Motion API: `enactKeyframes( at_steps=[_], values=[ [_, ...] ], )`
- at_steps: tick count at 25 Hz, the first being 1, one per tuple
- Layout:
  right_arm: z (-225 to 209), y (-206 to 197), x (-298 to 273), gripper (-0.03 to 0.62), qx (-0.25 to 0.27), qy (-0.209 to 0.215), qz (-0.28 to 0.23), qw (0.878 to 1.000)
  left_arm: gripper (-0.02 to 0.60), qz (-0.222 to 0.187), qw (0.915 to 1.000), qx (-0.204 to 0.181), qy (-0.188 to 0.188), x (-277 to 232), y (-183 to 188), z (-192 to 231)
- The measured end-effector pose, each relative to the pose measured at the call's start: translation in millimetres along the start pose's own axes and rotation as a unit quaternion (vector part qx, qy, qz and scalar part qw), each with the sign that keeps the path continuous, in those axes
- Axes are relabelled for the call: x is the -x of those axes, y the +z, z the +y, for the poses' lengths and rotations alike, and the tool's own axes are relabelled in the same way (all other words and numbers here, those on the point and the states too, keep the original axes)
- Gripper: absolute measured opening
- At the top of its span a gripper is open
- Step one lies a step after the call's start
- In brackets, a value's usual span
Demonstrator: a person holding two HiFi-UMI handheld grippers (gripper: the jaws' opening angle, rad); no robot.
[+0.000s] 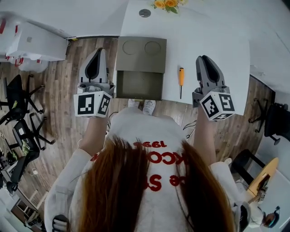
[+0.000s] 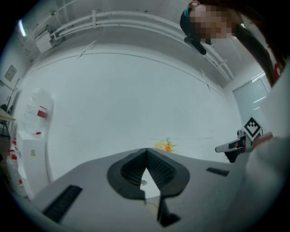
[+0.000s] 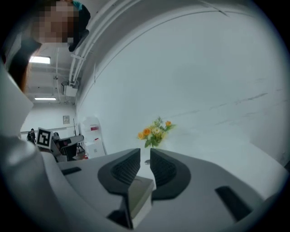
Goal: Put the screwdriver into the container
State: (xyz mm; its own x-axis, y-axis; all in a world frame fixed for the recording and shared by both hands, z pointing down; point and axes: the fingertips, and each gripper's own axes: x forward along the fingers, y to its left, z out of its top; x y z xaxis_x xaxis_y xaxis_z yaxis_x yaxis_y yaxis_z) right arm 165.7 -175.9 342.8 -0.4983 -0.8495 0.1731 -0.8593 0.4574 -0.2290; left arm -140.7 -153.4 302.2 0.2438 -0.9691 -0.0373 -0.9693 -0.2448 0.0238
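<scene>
The screwdriver (image 1: 181, 80), with an orange handle and a dark shaft, lies on the white table (image 1: 213, 31), its tip toward me. Left of it stands the olive-grey container (image 1: 140, 84), its open compartment facing up and a flat lid part behind. My right gripper (image 1: 205, 59) hovers just right of the screwdriver; in the right gripper view its jaws (image 3: 145, 156) stand slightly apart with nothing between them. My left gripper (image 1: 99, 52) hangs off the table's left edge beside the container, and in the left gripper view its tips (image 2: 146, 150) meet, empty.
A small bunch of orange and yellow flowers (image 1: 166, 4) and a round grey disc (image 1: 145, 12) sit at the table's far end. White boxes (image 1: 31, 43) and black chairs (image 1: 18, 104) stand on the wooden floor to the left. Another chair (image 1: 272, 120) is at the right.
</scene>
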Motion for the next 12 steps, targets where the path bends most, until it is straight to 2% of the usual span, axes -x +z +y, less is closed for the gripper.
enactKeyframes(
  at_steps=[5, 8, 12],
  values=[
    [-20.1, -77.8, -13.6, 0.082, -0.036, -0.022, 0.096, 0.994, 0.005, 0.008, 0.9998, 0.009, -0.014, -10.2, -13.0, 0.7],
    [-32.6, -128.0, -16.9, 0.097, -0.049, -0.037, 0.156, 0.986, 0.005, 0.017, 0.9996, 0.013, -0.019, -11.1, -22.6, 0.4],
    [-48.6, -187.0, -18.0, 0.126, -0.037, -0.058, 0.23, 0.971, 0.005, 0.035, 0.999, 0.016, -0.022, -11.7, -39.6, 1.8]
  ],
)
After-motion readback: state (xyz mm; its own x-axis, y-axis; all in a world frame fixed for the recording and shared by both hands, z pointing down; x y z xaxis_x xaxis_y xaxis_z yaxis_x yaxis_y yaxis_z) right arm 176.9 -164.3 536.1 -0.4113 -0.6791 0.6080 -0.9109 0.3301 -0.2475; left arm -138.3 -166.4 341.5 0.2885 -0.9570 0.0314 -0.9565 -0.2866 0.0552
